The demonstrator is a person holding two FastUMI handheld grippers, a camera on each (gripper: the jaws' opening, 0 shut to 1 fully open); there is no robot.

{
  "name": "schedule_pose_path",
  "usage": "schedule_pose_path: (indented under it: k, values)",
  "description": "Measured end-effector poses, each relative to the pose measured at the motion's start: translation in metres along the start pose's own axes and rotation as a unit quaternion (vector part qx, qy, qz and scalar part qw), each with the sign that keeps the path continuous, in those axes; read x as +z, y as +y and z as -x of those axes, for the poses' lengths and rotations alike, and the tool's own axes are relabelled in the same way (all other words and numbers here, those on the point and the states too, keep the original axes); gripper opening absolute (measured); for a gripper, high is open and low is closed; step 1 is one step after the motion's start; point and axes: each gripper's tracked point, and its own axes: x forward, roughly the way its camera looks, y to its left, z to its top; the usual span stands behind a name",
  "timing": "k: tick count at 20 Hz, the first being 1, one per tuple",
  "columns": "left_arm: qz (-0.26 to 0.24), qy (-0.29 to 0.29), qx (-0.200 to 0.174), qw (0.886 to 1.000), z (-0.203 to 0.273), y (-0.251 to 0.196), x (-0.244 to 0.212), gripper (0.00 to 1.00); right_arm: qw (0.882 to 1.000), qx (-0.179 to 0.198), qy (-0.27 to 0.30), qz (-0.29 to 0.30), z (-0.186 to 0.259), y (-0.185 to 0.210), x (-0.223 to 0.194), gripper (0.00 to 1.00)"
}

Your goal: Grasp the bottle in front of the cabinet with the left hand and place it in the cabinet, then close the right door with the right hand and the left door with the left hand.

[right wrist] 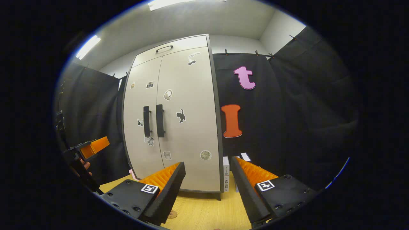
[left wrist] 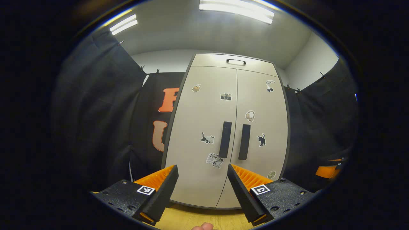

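A tall beige cabinet [left wrist: 230, 127] stands straight ahead in the left gripper view, with both doors flat shut. Its two dark vertical handles [left wrist: 235, 140] sit side by side at the middle seam. My left gripper [left wrist: 202, 166] is open in front of the lower part of the doors, a short way off, with nothing between its fingers. In the right gripper view the same cabinet [right wrist: 172, 121] is up and to the left, doors shut. My right gripper [right wrist: 207, 161] is open and empty, level with the cabinet's right bottom corner. The left gripper [right wrist: 92, 147] shows at the far left, held by a hand.
The cabinet stands on a light wooden surface [right wrist: 207, 210]. A narrow white box [right wrist: 226, 174] stands against the cabinet's right side. Black cloth walls close in on both sides. The right gripper [left wrist: 326, 171] shows at the far right of the left gripper view.
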Motion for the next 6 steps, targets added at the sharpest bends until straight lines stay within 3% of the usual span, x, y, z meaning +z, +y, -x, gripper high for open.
schedule_pose_path:
  k: [6]
  values:
    - [-0.003,-0.001,0.002,1.000,0.0006,0.0009,-0.0004,0.94,1.000,0.006,-0.002,0.000,0.0010,0.0034,0.0005,0.95]
